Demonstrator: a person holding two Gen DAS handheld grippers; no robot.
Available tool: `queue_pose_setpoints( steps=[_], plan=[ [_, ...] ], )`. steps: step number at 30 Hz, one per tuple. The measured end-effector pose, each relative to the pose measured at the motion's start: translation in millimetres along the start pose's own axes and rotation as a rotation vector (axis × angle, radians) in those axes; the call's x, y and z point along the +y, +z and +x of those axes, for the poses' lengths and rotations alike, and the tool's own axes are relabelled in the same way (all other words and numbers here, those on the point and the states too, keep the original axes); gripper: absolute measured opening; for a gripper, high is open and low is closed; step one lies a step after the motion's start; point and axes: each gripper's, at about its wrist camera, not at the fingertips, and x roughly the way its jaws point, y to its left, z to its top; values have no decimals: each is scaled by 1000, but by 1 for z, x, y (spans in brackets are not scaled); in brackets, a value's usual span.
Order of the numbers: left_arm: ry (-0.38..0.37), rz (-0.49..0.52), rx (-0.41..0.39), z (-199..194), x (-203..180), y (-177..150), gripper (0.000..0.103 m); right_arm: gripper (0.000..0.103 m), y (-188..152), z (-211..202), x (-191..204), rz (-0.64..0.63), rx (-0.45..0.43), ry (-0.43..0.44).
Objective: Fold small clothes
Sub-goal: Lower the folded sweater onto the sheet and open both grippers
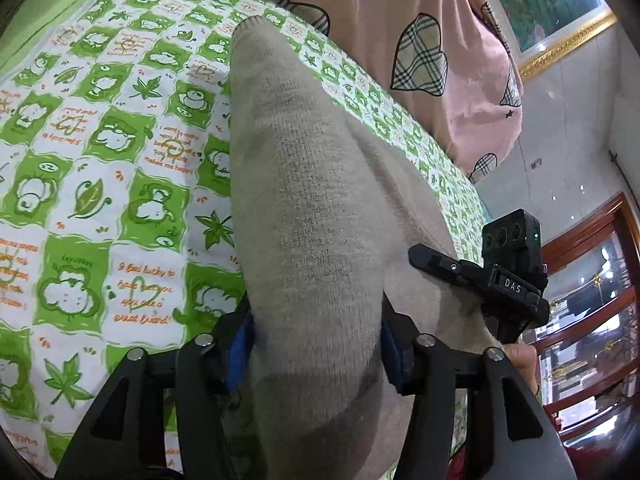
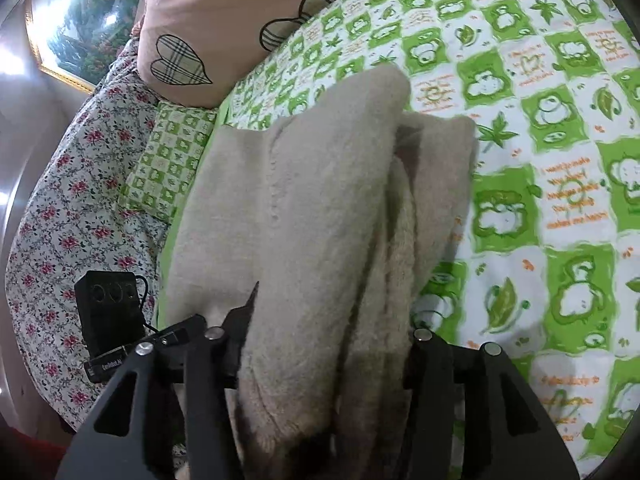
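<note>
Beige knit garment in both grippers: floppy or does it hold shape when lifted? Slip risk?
Likely floppy: the beige knit garment bunches between the left gripper fingers and drapes onto the green patterned sheet. Probably light, since it hangs in soft folds at the right gripper. Slip seems unlikely; the fuzzy knit should grip the pads.

The beige garment (image 1: 304, 184) is a soft knit with a fine ribbed weave, fuzzier and nappier in the right wrist view (image 2: 320, 200). The bedsheet (image 1: 100, 152) beneath is smooth, matt printed cotton-like cloth. The pink pillow (image 1: 400, 20) is matt cloth with a slightly brushed face. The floral quilt (image 2: 72, 200) is thin printed fabric. Both grippers, left (image 1: 316, 340) and right (image 2: 324, 344), are matt black plastic with bright metal pins. The picture frame (image 1: 568, 40) is glossy gilt; the cabinet (image 1: 592, 320) is polished reddish wood with glass.
</note>
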Motion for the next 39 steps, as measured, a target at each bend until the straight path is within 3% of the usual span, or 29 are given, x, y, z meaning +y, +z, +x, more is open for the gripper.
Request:
queue_pose_setpoints(
  steps=[6, 12, 15, 16, 18, 19, 22, 25, 27, 32, 34, 38, 39],
  plan=[
    [17, -19, -40, -19, 1, 14, 62, 54, 4, -27, 0, -5, -38, -66],
    [134, 2, -75, -16, -7, 45, 62, 54, 27, -42, -1, 9, -148, -83],
    [219, 32, -78, -4, -15, 58, 60, 54, 42, -35, 1, -5, -154, -68],
    [248, 44, -76, 0, -14, 60, 57, 51, 46, -29, 2, -9, -148, -66],
    [288, 71, -59, 9, -19, 62, 42, 23, 54, -14, 5, -22, -106, -98],
    [312, 95, -57, 11, -24, 63, 41, 10, 57, -12, 9, -43, -105, -122],
    [410, 192, -70, 16, -36, 56, 40, 9, 55, -31, 24, -111, -192, -78],
    [472, 252, -57, 32, -36, 48, 42, 9, 54, -22, 13, -95, -142, -172],
    [461, 255, -46, 39, -33, 46, 44, 9, 51, -7, -6, -53, -91, -215],
    [437, 237, -73, 9, -45, 34, 44, 21, 40, -26, -11, 5, -123, -216],
    [423, 248, -87, -8, -49, 18, 45, 22, 23, -51, 2, -21, -147, -176],
    [391, 261, -106, -44, -55, -31, 45, 42, -19, -87, 18, -79, -170, -122],
    [390, 262, -106, -51, -54, -46, 45, 42, -33, -94, 20, -91, -172, -106]
  ],
)
